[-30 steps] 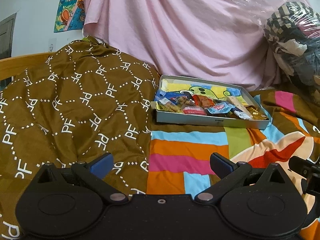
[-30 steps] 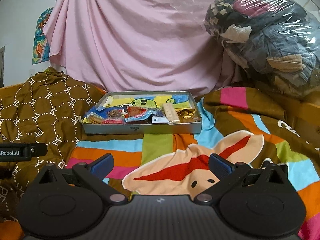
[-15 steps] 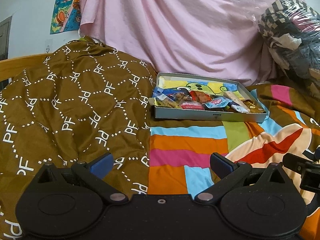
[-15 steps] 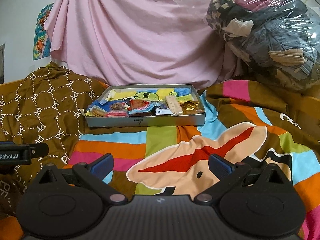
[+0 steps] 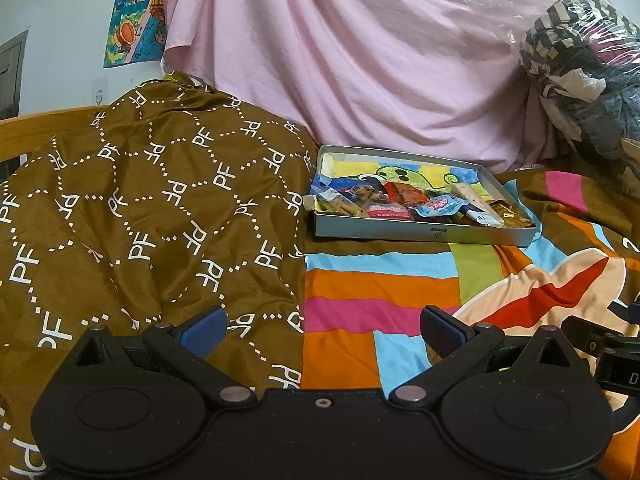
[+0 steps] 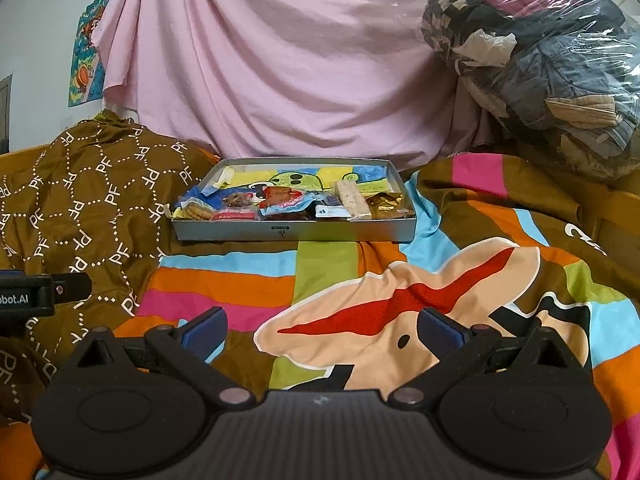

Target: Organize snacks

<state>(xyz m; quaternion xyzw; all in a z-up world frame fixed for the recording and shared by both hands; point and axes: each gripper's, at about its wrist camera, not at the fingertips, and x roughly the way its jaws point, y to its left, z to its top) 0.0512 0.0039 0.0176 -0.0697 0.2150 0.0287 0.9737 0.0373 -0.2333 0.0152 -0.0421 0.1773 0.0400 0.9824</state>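
Observation:
A shallow grey box (image 5: 424, 234) (image 6: 294, 233) rests on the bed, lined with a bright cartoon picture. Several wrapped snacks lie along its near side: biscuits (image 6: 196, 211), a red packet (image 6: 280, 196), a pale bar (image 6: 352, 198) and a gold wrapper (image 6: 386, 204). My left gripper (image 5: 322, 326) is open with nothing between its blue pads, well short of the box and to its left. My right gripper (image 6: 322, 328) is also open and empty, facing the box over the bedspread.
A striped cartoon bedspread (image 6: 400, 300) covers the bed. A brown "PF" patterned blanket (image 5: 140, 208) is heaped on the left. A pink sheet (image 6: 280, 60) hangs behind, and a plastic bag of clothes (image 6: 540, 60) sits at the back right.
Both grippers have drawn back slightly and tilted, so the box sits a bit farther off in each view. Both stay open and empty; the snacks have not moved.

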